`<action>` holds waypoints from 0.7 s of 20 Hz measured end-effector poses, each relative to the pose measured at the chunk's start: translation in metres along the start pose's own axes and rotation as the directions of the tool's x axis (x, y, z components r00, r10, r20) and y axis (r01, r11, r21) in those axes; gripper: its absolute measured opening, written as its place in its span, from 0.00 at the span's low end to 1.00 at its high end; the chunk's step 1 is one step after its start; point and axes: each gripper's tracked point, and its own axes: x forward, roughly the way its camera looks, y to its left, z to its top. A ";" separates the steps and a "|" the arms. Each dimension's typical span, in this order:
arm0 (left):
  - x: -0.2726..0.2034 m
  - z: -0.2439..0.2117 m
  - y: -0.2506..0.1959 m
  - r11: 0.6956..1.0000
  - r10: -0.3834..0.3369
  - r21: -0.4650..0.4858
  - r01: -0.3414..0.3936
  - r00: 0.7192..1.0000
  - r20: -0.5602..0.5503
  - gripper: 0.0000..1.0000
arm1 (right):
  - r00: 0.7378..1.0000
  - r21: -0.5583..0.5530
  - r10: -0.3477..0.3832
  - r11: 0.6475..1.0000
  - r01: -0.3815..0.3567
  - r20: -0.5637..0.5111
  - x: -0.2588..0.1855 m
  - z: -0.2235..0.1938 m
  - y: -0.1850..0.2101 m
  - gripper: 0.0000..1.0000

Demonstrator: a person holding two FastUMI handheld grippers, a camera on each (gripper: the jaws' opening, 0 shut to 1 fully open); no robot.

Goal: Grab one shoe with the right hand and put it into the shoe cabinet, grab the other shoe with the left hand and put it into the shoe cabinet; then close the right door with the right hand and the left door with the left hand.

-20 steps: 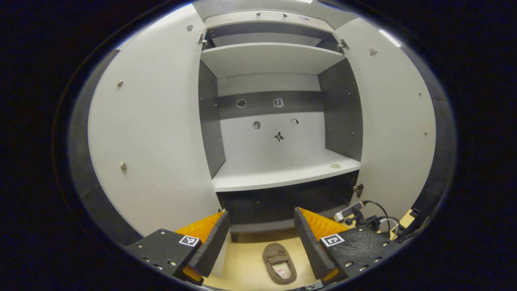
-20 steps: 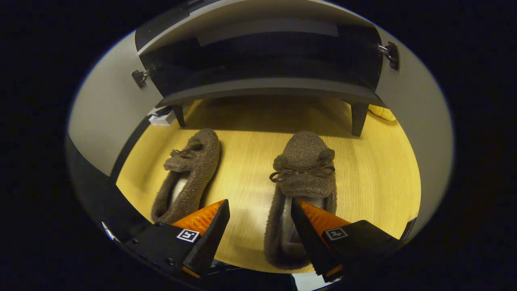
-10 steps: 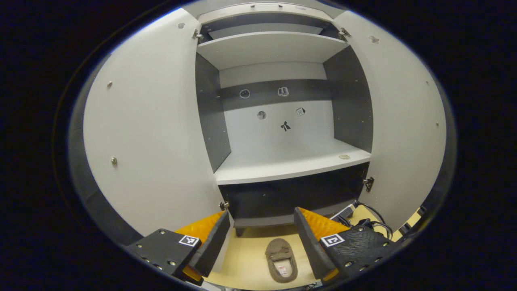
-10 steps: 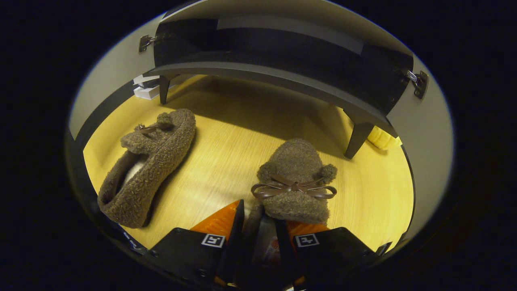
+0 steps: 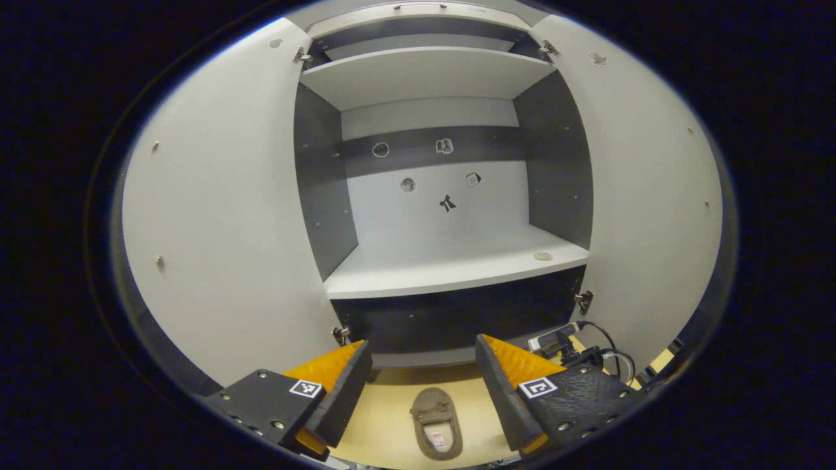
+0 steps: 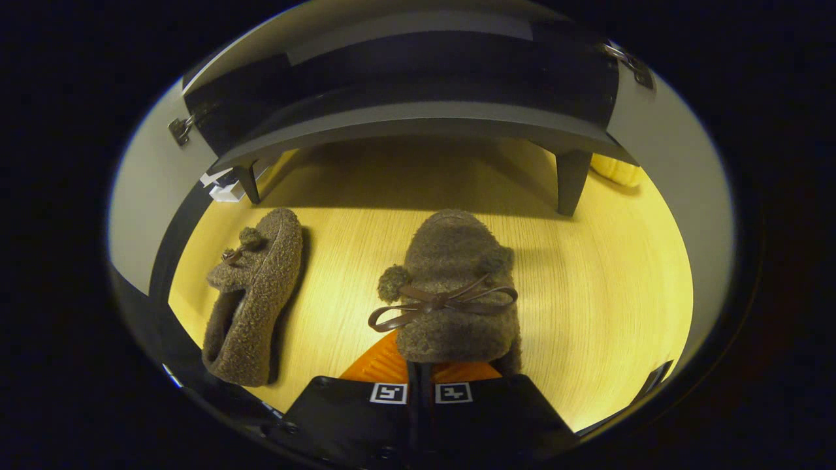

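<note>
In the right gripper view, the right tongs [image 6: 421, 372] are clenched on the heel edge of a fuzzy brown slipper with a brown bow [image 6: 454, 287], both fingers nearly touching with the slipper's rim pinched between them. This shoe points toward the shoe cabinet, its toe near the cabinet's dark front leg [image 6: 569, 179]. Whether the slipper is lifted clear of the pale wooden floor [image 6: 607, 281] cannot be told. The second fuzzy brown slipper [image 6: 251, 297] lies on the floor to the left, well apart from the first, toe also toward the cabinet.

In the left gripper view, the left tongs [image 5: 421, 372] hang released, fingers wide apart and holding nothing, facing the grey shoe cabinet [image 5: 450, 271]. Both its pale grey doors stand open: the left door [image 5: 228, 215] and the right door [image 5: 643, 196]. The middle shelf [image 5: 444, 261] is bare apart from a small round mark. Low between the fingers, one brown slipper [image 5: 435, 421] lies on the floor before the cabinet. Black cables [image 5: 601, 352] lie by the right door's foot.
</note>
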 end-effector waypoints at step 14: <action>-0.019 -0.010 0.032 0.993 -0.102 0.071 0.098 0.994 0.047 0.93 | 0.988 0.068 -0.042 0.997 0.032 0.145 -0.104 0.026 0.023 0.01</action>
